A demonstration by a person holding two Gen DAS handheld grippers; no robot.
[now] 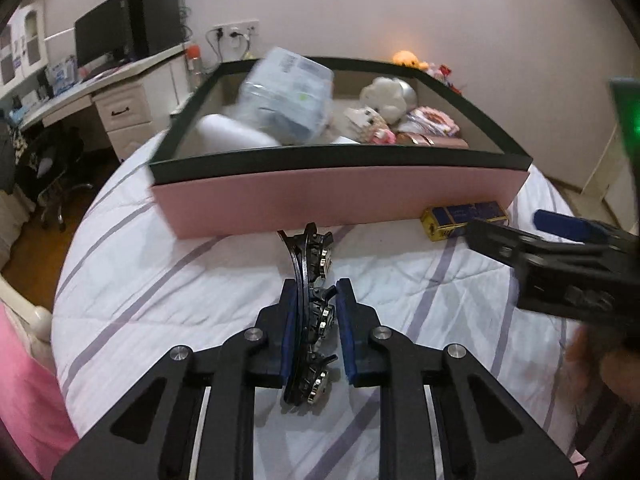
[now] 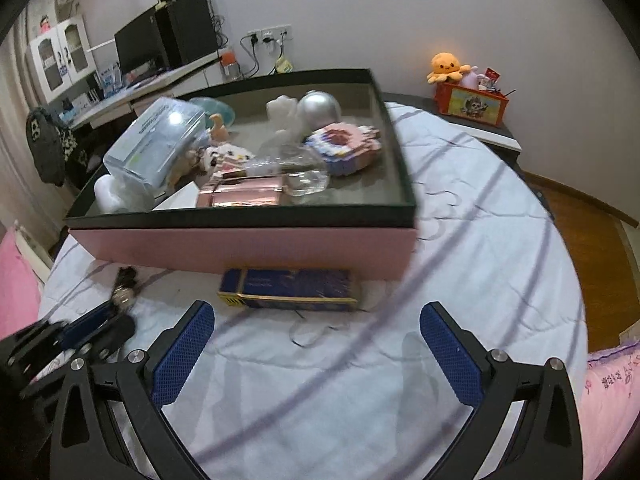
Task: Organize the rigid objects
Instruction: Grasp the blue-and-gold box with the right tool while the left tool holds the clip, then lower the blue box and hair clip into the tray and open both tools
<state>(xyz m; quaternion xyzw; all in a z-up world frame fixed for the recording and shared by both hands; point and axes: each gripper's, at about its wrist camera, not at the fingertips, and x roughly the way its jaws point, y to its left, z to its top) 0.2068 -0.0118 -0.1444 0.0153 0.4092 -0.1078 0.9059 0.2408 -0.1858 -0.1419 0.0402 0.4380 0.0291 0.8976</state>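
My left gripper (image 1: pixel 317 336) is shut on a black curved headband with metal studs (image 1: pixel 314 316), held above the striped bedsheet just in front of a pink box with a dark rim (image 1: pixel 340 196). The headband's tip also shows in the right wrist view (image 2: pixel 124 286). My right gripper (image 2: pixel 316 356) is open and empty over the sheet, facing a blue and gold rectangular box (image 2: pixel 288 289) that lies against the pink box's front wall (image 2: pixel 240 248). That blue box also shows in the left wrist view (image 1: pixel 464 218). The pink box holds a clear plastic container (image 2: pixel 156 144), a silver ball (image 2: pixel 320 110) and several small toys.
The white bed with purple stripes (image 2: pixel 480 264) carries everything. A desk with monitor and speakers (image 1: pixel 108 36) stands at the far left. An orange plush and a red box (image 2: pixel 472 100) sit on a shelf at the right. A pink pillow (image 2: pixel 16 292) lies at the left.
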